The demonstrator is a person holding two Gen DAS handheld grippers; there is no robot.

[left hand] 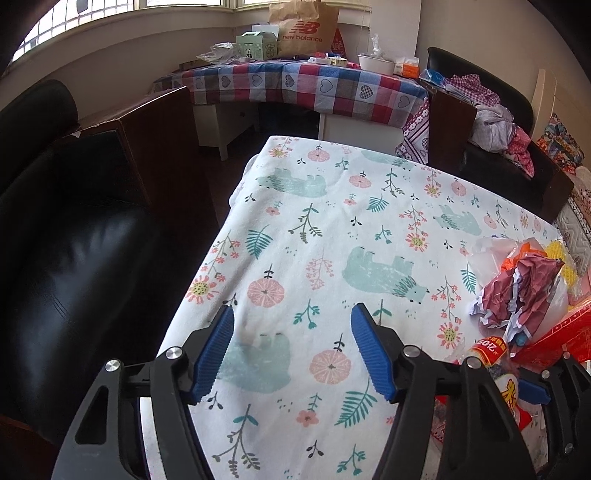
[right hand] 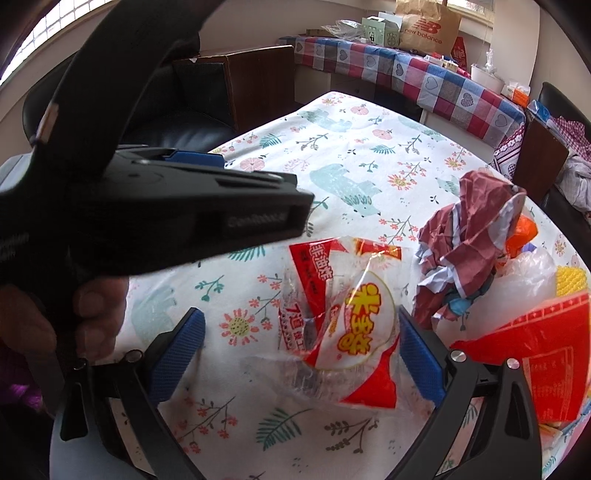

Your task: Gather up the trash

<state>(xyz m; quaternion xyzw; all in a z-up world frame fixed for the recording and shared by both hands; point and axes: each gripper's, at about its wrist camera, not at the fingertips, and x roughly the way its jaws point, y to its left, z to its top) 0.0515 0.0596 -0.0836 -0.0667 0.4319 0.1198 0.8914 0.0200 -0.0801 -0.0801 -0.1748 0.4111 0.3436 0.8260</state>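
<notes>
Two hand-held grippers hang wide open over the tabletop, neither holding anything: the left above bare cloth, the right straddling one snack wrapper. One crumpled paper and one red packet lie beside it.

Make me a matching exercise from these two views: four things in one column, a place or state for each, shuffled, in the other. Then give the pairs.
Things
1. left tongs
2. right tongs
3. crumpled maroon paper
4. brown paper bag

Places or states
A. on the checked-cloth table by the window
B. open over bare floral cloth, nothing between them
C. open around a clear red-and-white snack wrapper
D. in the trash pile beside an orange scrap

Pairs: 1-B, 2-C, 3-D, 4-A
</notes>
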